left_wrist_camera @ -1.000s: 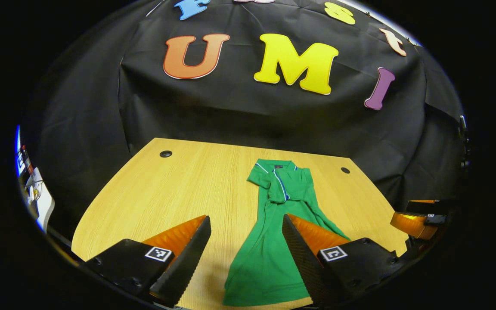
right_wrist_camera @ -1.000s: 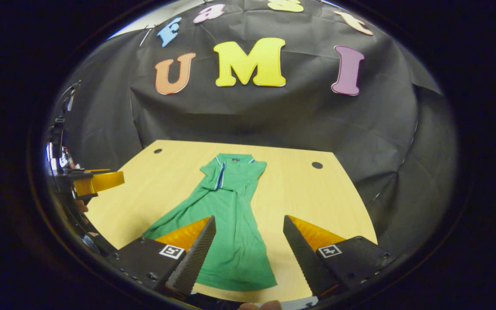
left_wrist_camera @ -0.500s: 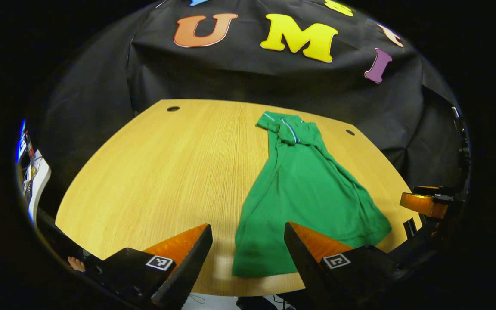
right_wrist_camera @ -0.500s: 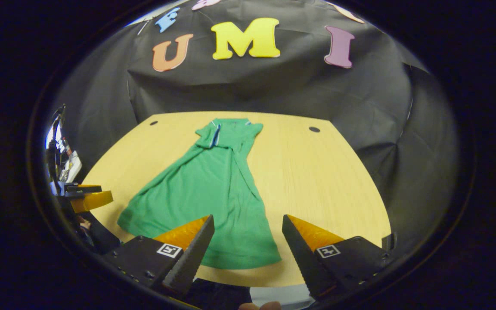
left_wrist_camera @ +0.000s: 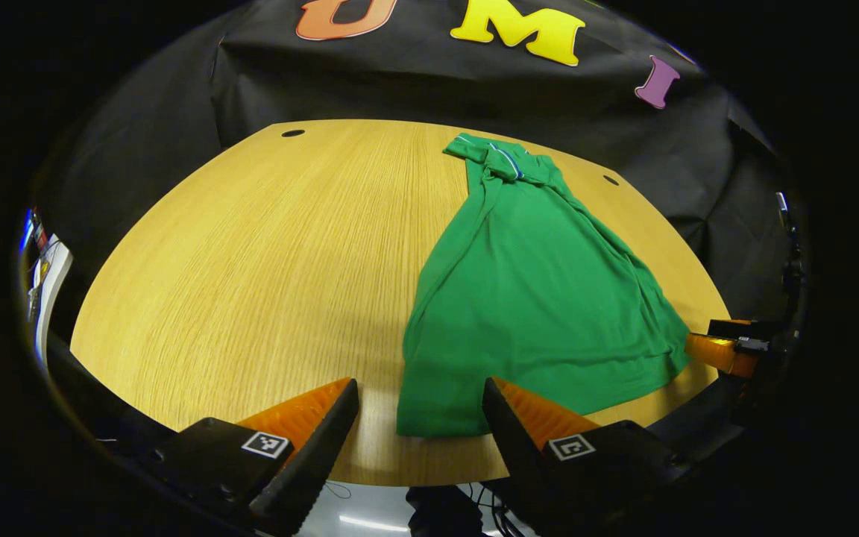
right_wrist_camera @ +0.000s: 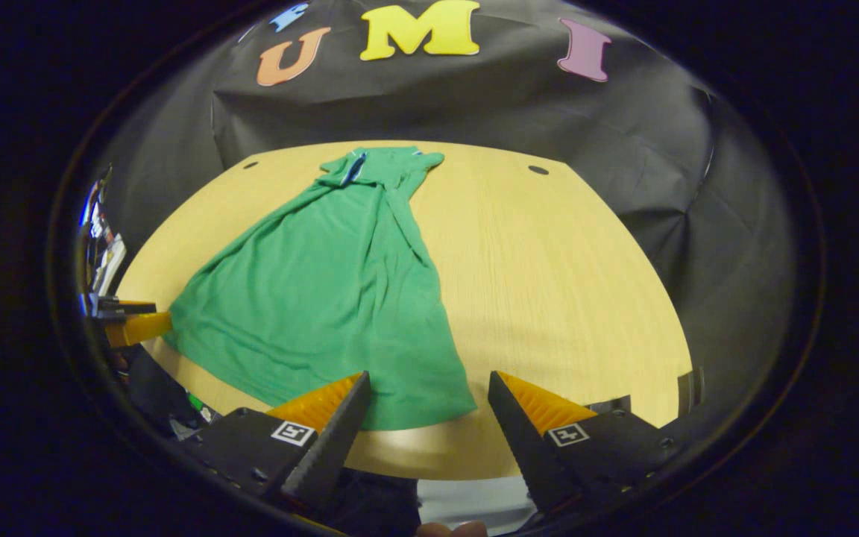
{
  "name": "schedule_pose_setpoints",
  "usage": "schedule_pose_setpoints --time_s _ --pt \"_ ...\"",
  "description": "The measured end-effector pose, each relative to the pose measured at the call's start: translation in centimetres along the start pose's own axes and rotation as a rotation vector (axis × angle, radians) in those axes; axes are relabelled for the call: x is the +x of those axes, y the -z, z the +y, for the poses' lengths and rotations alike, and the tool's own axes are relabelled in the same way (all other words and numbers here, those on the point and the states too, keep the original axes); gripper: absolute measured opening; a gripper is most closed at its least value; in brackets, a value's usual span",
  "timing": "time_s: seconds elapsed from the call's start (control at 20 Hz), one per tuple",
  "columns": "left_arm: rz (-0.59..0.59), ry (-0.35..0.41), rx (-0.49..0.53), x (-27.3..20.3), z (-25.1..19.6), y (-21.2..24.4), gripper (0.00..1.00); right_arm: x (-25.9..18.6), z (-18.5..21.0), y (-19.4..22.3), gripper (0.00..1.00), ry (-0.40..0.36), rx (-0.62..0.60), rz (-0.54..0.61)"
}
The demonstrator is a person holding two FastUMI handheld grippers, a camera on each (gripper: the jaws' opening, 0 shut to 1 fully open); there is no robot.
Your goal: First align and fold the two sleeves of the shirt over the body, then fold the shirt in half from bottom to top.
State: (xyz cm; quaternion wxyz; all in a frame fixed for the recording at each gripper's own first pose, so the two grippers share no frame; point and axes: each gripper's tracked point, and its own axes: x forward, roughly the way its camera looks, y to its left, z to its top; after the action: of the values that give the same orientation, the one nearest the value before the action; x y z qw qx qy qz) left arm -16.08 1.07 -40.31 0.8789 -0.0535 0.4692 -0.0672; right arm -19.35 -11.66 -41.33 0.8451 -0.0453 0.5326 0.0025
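Left gripper view: green shirt (left_wrist_camera: 534,298) flat on wooden surface (left_wrist_camera: 265,253), collar far, hem near. Sleeves look already folded in, so bottom-to-top fold next. Left gripper (left_wrist_camera: 420,425) fingers apart, holding nothing, straddling hem's left corner. Right gripper view: right gripper (right_wrist_camera: 428,418) fingers apart, empty, bracketing hem's right corner. Pinch both corners low, same height, lift together, carry hem to collar evenly; avoid dragging bottom layer.

Both tongs have drawn back to the shirt's (left_wrist_camera: 541,298) hem.
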Motion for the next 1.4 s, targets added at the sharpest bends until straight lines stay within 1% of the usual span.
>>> schedule_pose_setpoints --time_s 0.05,0.2,0.35,0.5,0.55,0.6,0.65,0.7,0.75,0.8,0.85,0.9,0.95,1.0,1.05,1.15,1.2,1.25,1.3,1.4 --pt "0.010 -0.002 -0.001 0.3 0.2 0.2 1.00 0.2 -0.1 -0.1 0.97 -0.002 0.001 0.004" --pt "0.037 -0.011 -0.007 1.0 0.1 0.5 1.00 1.6 -0.7 0.6 0.97 0.004 -0.044 0.021" --pt "0.047 -0.023 0.034 1.1 -0.3 0.6 1.00 2.0 -0.4 1.3 0.96 -0.023 -0.030 0.049" --pt "0.072 -0.050 0.095 1.1 -0.5 1.4 1.00 2.2 0.1 1.5 0.92 -0.048 0.003 0.066" --pt "0.082 -0.061 0.114 1.1 -0.3 1.4 1.00 2.3 0.2 1.6 0.84 -0.055 0.015 0.078" --pt "0.085 -0.066 0.098 1.1 0.0 1.3 1.00 2.2 0.4 1.7 0.80 -0.066 0.030 0.080" --pt "0.083 -0.079 0.071 0.9 0.4 1.4 1.00 2.2 0.5 1.8 0.71 -0.066 0.028 0.087" --pt "0.081 -0.091 0.057 0.7 0.5 1.3 0.87 2.2 0.9 1.7 0.71 -0.079 0.021 0.089" --pt "0.081 -0.094 0.048 0.6 0.4 1.7 0.98 1.8 1.1 1.7 0.56 -0.072 0.008 0.094" --pt "0.083 -0.091 0.049 0.3 0.2 1.7 0.75 1.9 1.4 1.7 0.42 -0.087 0.001 0.087" --pt "0.087 -0.081 0.053 0.4 -0.2 2.0 0.67 1.2 2.1 1.6 0.32 -0.107 -0.001 0.100" --pt "0.087 -0.064 0.056 0.2 -0.7 1.9 0.47 1.6 2.4 1.7 0.22 -0.096 -0.020 0.095" --pt "0.086 -0.056 0.054 0.2 -0.8 1.6 0.33 1.8 2.6 1.7 0.12 -0.099 -0.049 0.102" --pt "0.082 -0.051 0.046 0.3 -0.9 1.3 0.10 1.9 2.9 1.3 0.10 -0.100 -0.058 0.089" --pt "0.084 -0.042 0.028 0.4 -0.8 1.5 0.09 1.7 2.9 1.5 0.00 -0.103 -0.054 0.103" --pt "0.098 -0.019 0.002 0.3 -0.8 1.5 0.07 1.8 3.0 1.5 0.00 -0.119 -0.023 0.109" --pt "0.106 -0.019 -0.001 0.2 -0.6 1.3 0.06 1.6 3.1 1.5 0.00 -0.126 -0.003 0.112" --pt "0.106 -0.008 -0.007 -0.1 -0.6 1.0 0.00 1.6 3.1 1.5 0.00 -0.129 0.012 0.117" --pt "0.098 0.005 -0.010 -0.4 -0.6 0.5 0.07 1.4 3.1 1.3 0.00 -0.131 0.022 0.118" --pt "0.074 0.025 0.004 -0.9 -0.7 -0.8 0.06 1.1 3.1 0.5 0.00 -0.135 0.030 0.102"
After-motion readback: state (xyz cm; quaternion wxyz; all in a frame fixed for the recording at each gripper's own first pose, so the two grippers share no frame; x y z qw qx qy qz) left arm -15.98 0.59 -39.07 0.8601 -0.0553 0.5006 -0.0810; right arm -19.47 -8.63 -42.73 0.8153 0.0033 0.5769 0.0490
